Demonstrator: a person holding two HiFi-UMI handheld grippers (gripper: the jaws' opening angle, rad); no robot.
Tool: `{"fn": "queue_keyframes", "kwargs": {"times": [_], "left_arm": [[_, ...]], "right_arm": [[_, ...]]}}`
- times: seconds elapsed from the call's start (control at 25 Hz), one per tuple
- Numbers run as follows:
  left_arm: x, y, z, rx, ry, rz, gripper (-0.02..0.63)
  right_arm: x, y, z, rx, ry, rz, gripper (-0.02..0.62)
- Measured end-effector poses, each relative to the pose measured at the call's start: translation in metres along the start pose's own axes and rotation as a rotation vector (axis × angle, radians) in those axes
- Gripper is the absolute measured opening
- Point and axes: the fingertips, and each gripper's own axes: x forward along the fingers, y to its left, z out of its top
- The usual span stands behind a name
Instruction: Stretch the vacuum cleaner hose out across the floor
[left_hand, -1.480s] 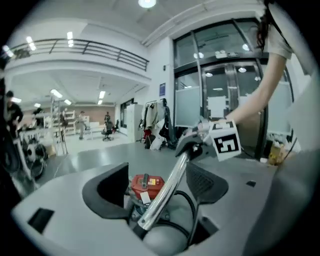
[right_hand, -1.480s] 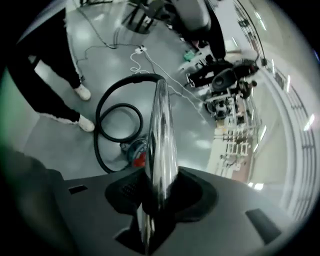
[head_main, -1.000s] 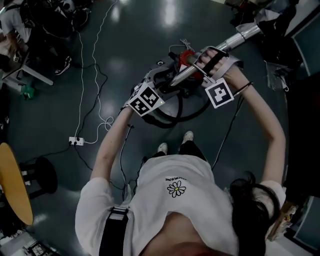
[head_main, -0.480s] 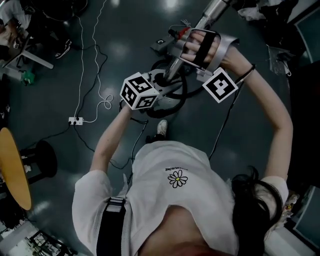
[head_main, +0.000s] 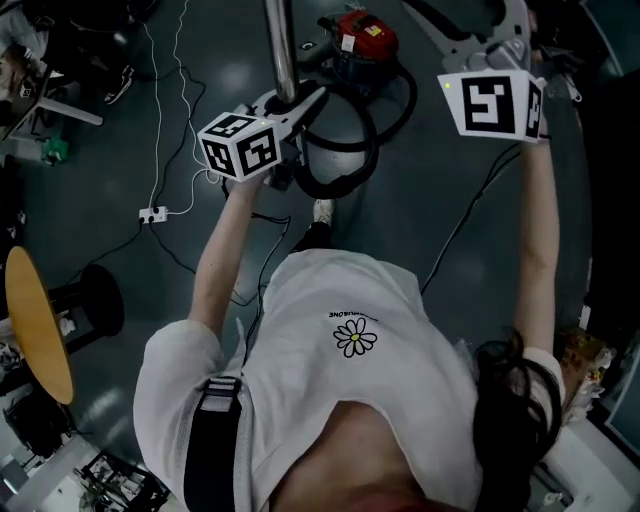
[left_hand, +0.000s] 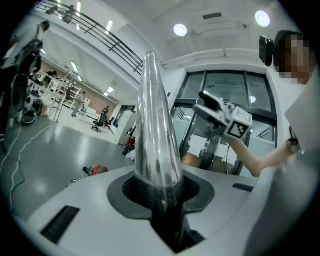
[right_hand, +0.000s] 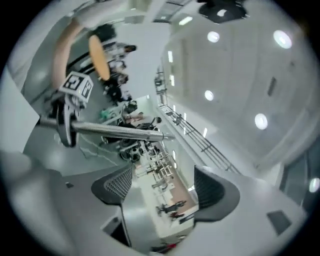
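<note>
While the left hand-held gripper (left_hand: 161, 197), just closed, clamps the shiny metal wand tube (left_hand: 156, 125) and the right hand-held gripper (right_hand: 162, 195) just opened empty, the black ribbed hose (head_main: 335, 190) lies looped beside the red vacuum canister (head_main: 362, 38). Risk: the smooth tube slips under a one-handed pull.

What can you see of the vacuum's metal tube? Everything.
The metal tube is a straight, smooth, shiny silver pipe, held off the floor. The left gripper grips it near one end: its jaws have just been closing and their dark pads clamp it. It runs on past the head view's top edge; the right gripper view shows its far end free, touching nothing. Its join to the black hose is hidden.
</note>
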Motion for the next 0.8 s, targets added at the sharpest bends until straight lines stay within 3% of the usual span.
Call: {"fn": "queue_keyframes", "kwargs": {"times": [0.08,0.24,0.32,0.4,0.6,0.72,0.8], "left_arm": [[-0.011,-0.01,0.004,-0.045,-0.064,0.04,0.109],[-0.033,-0.029,-0.002,-0.067,-0.137,0.125,0.109],[-0.045,-0.041,-0.009,-0.066,-0.166,0.169,0.109],[-0.06,-0.054,-0.012,-0.064,-0.203,0.207,0.109],[-0.091,-0.082,-0.005,-0.099,-0.357,0.266,0.109],[-0.096,-0.093,0.003,-0.146,-0.453,0.268,0.109],[-0.095,-0.098,0.003,-0.173,-0.488,0.267,0.109]], "right_arm": [[-0.036,0.028,-0.015,0.34,0.036,0.052,0.396],[-0.098,0.152,-0.073,1.338,0.174,0.182,0.396],[-0.132,0.215,-0.083,1.759,0.229,0.218,0.396],[-0.164,0.267,-0.078,2.001,0.302,0.242,0.396],[-0.227,0.364,-0.051,2.427,0.448,0.232,0.396],[-0.246,0.393,-0.032,2.704,0.409,0.21,0.396],[-0.247,0.396,-0.024,2.919,0.274,0.163,0.396]]}}
